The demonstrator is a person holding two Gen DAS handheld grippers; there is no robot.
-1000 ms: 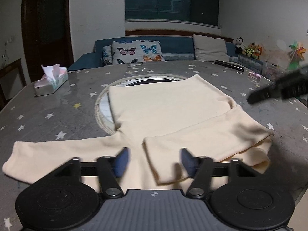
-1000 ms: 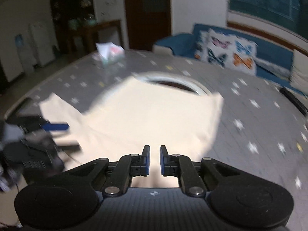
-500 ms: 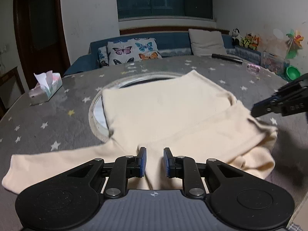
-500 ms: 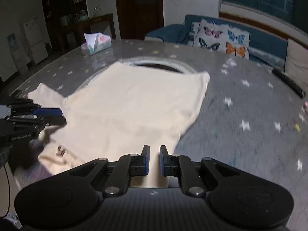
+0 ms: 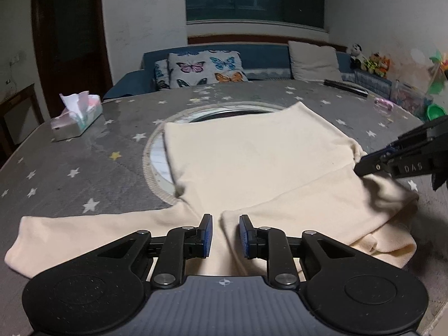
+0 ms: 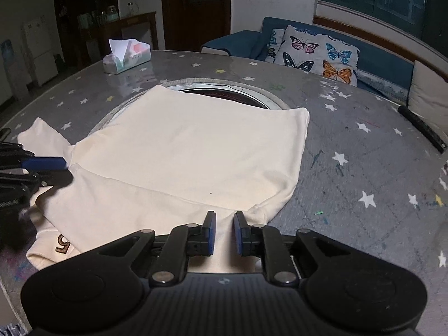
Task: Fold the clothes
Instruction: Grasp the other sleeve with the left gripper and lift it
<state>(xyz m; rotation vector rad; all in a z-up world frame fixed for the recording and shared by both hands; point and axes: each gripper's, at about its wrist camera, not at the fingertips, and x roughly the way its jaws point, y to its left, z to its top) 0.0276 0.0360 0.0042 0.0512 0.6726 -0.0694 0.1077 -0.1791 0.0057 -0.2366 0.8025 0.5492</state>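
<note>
Each hand-held gripper (image 5: 225, 236) is black, with blue finger pads (image 6: 210, 232), silver screws and seemingly "DAS" lettering.

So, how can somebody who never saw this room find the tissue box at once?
Start from the round grey table with white stars, where the cream sweater lies over the centre ring. Look to the far edge, toward the dark wooden door. The tissue box sits there alone, pale, with a white tissue standing up from its top, well apart from the sweater.
</note>
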